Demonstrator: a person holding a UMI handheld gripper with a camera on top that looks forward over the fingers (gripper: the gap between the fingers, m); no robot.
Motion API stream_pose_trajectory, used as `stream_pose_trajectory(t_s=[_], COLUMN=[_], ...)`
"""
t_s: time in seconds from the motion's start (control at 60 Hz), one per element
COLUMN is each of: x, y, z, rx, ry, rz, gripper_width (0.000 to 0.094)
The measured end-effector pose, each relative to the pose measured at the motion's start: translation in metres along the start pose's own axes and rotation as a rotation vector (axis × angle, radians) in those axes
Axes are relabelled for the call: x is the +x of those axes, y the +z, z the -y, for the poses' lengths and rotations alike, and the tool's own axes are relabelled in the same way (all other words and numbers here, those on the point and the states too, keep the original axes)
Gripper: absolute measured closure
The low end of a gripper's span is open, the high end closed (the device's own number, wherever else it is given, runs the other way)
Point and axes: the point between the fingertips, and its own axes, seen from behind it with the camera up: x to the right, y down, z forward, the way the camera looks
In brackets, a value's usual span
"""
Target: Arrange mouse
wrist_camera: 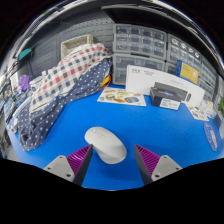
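A white computer mouse [105,143] lies on a blue mat [150,125], its long axis slanting from the far left toward the near right. My gripper [113,158] is open, and the near end of the mouse sits between the two fingers. The left finger's purple pad [82,158] is close beside the mouse's left flank. A strip of blue mat shows between the mouse and the right pad [146,157]. The mouse rests on the mat on its own.
A plaid and star-patterned cloth [62,88] is heaped to the left. Beyond the mouse lie a flat printed card [121,96], a white box [141,75] and a dark box [168,96]. Clear drawer cabinets [140,40] line the back.
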Motion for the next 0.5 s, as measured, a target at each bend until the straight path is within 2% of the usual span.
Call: stream_pose_trajectory(t_s=[0.2, 0.3, 0.433, 0.467, 0.483, 0.5], x=[0.016, 0.022, 0.023, 0.026, 0.028, 0.027], y=[0.035, 0.049, 0.056, 0.056, 0.056, 0.056], z=[0.029, 0.035, 0.034, 0.034, 0.034, 0.033], rx=[-0.026, -0.051, -0.088, -0.092, -0.093, -0.094], ry=[0.039, 0.081, 0.137, 0.14, 0.14, 0.14], rz=[-0.091, -0.108, -0.102, -0.114, -0.121, -0.118], gripper_width=[0.0099, 0.0157, 0.0318, 0.0375, 0.0438, 0.0439])
